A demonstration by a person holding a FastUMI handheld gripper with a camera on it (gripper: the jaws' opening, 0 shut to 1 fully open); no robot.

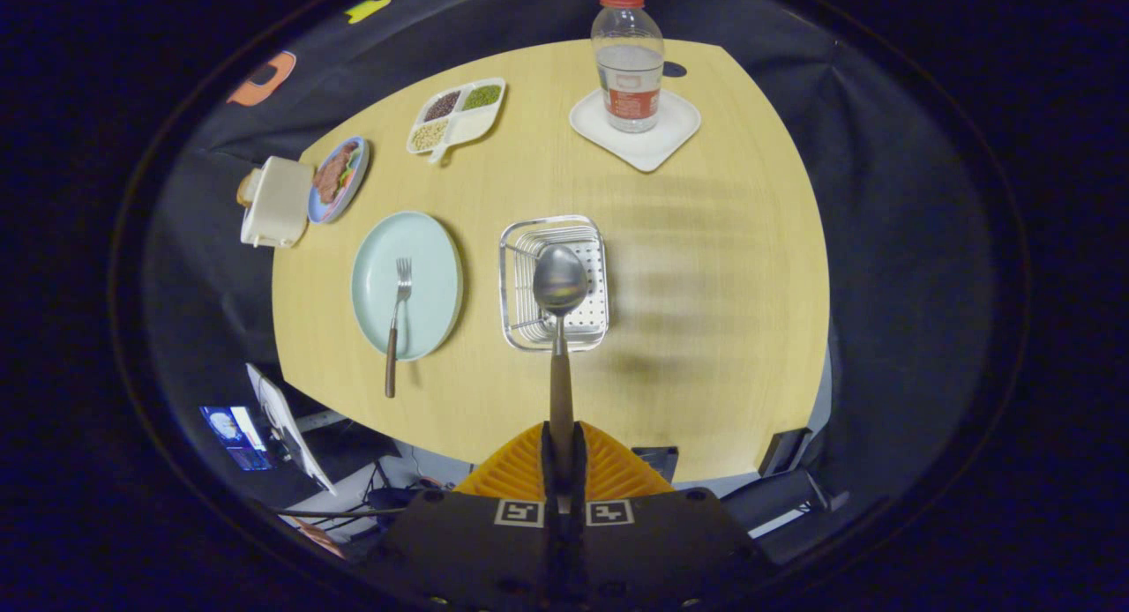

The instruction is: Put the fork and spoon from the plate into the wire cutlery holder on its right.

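Spanning most of the scene, the pale wooden surface (pixel 723 268) carries everything the task needs. On it, left of centre, sits the round mint plate (pixel 432 242), smooth and glazed, so anything lying on it can skate if nudged. Just to its right stands the wire cutlery holder (pixel 593 242), a light open basket of thin rods that I judge would shift or tip under a careless knock.

The tongs (pixel 562 458) are pinched on the dark handle end of the spoon (pixel 559 281), both fingers pressing it, and the bowl hangs high above the holder's opening. Stiff and fairly light, the spoon looks bowl-heavy; held so far back it could swing or slip, so a firm, steady grip matters.

The fork (pixel 395 321) lies on the plate, tines toward the far side, its brown handle running off the near rim onto the surface. That overhanging handle looks like the best place to take hold: it is thicker and less slick than the polished metal neck, and there is room beside it for the fingers.
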